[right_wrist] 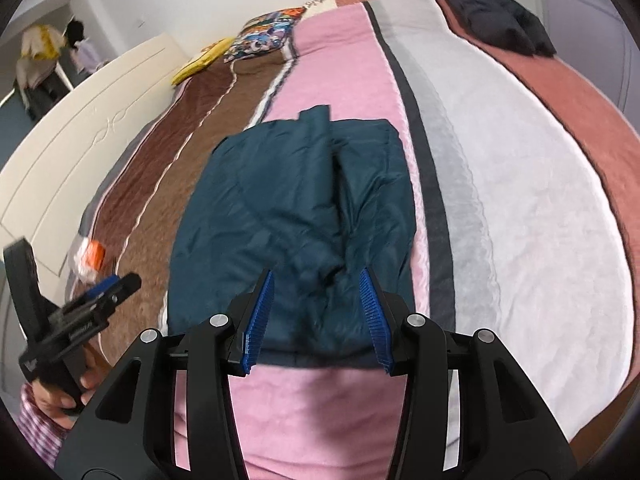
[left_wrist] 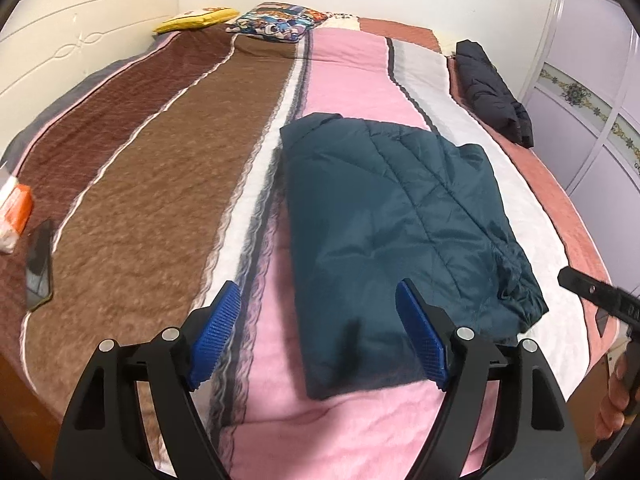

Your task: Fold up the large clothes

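A teal quilted jacket (left_wrist: 396,224) lies folded into a compact rectangle on the striped bedspread (left_wrist: 160,184); it also shows in the right wrist view (right_wrist: 296,216). My left gripper (left_wrist: 320,328) is open and empty, held above the jacket's near left corner. My right gripper (right_wrist: 318,312) is open and empty, held above the jacket's near edge. The right gripper's body shows at the right edge of the left wrist view (left_wrist: 600,296). The left gripper shows at the left of the right wrist view (right_wrist: 108,292).
A dark folded garment (left_wrist: 492,92) lies at the far right of the bed. Yellow (left_wrist: 196,19) and patterned (left_wrist: 276,22) pillows sit at the far end. A phone (left_wrist: 40,264) and an orange-white packet (left_wrist: 14,216) lie at the left. A white headboard (left_wrist: 76,36) and wardrobe (left_wrist: 588,92) flank the bed.
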`<move>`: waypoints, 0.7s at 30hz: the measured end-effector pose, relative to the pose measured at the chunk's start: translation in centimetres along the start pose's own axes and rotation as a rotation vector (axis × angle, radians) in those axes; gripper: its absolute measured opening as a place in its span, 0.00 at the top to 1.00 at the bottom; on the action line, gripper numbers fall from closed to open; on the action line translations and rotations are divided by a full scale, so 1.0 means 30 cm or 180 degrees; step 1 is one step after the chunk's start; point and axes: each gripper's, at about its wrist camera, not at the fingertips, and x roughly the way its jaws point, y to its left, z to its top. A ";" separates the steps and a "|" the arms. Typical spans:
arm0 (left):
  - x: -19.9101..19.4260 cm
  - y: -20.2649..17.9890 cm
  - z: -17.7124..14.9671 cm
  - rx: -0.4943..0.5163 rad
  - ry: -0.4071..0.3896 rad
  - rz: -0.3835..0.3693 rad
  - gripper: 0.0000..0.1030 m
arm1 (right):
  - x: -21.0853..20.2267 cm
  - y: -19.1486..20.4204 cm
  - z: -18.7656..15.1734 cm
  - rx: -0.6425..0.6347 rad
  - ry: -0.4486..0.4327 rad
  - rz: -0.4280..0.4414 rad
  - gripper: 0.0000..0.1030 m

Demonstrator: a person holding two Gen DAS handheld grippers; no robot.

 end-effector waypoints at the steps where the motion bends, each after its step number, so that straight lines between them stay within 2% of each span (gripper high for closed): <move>1: -0.009 -0.001 -0.007 0.0001 -0.0001 0.0012 0.26 | -0.006 0.014 -0.018 -0.0031 -0.0006 -0.0021 0.56; 10: -0.074 -0.019 -0.085 -0.0037 0.0067 0.0121 0.26 | -0.005 0.109 -0.159 -0.0308 0.0035 -0.0272 0.56; 21: -0.082 -0.042 -0.193 -0.0150 0.0237 0.0268 0.26 | 0.020 0.131 -0.260 -0.0205 0.0115 -0.0429 0.56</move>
